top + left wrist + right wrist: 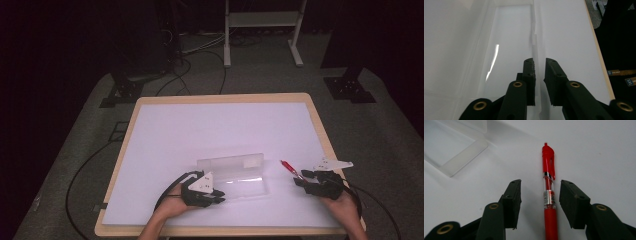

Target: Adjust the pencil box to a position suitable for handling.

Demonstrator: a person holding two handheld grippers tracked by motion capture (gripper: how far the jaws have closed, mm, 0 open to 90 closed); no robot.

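Observation:
A clear plastic case (240,181) lies open on the white table top (200,130), its lid (231,162) standing at the far side. My left gripper (219,196) is at the case's near left corner. In the left gripper view the case's thin side wall (535,40) runs between the jaws of the left gripper (539,62); they stand narrowly apart, with a gap showing at the right pad. A red pen (289,167) lies right of the case. My right gripper (301,177) is open, and the pen (549,195) lies lengthwise between its jaws (540,187), touching neither pad.
The table's wooden rim (320,130) runs close to the right hand. Black cables (80,175) trail off the left edge onto the grey floor. Black stand bases (122,92) and a white frame (262,30) stand behind the table. One corner of the case (461,162) lies left of the pen.

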